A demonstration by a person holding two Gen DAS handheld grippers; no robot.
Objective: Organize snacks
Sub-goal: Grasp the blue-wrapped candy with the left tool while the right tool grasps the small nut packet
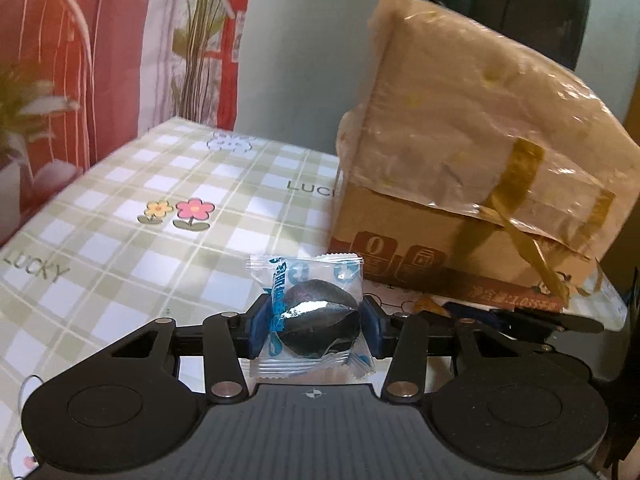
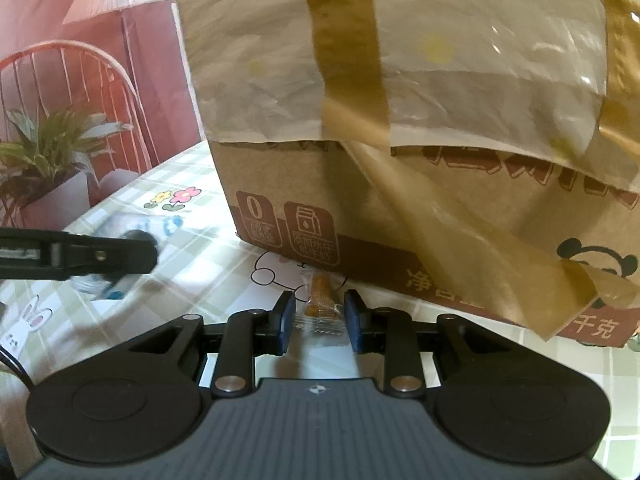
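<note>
The left gripper (image 1: 312, 324) is clamped on a clear packet (image 1: 308, 316), dark snack lying crosswise; the right gripper (image 2: 316, 320) pinches a small wrapper (image 2: 320, 304), its orange stick pointing at the box (image 2: 400, 160). Both pickups look done near the tablecloth's (image 1: 160, 208) front edge; next, lift over the box rim and drop in.

Two wrapped snacks show. One is a dark snack in a clear, blue-printed packet (image 1: 306, 316), between the pads of the left gripper (image 1: 313, 326). The other is a small orange-brown snack in a clear wrapper (image 2: 320, 306), between the pads of the right gripper (image 2: 319, 322). One taped cardboard box (image 1: 472, 184) stands on the one table (image 1: 160, 184), toward its far right edge. Two grippers are in view.
</note>
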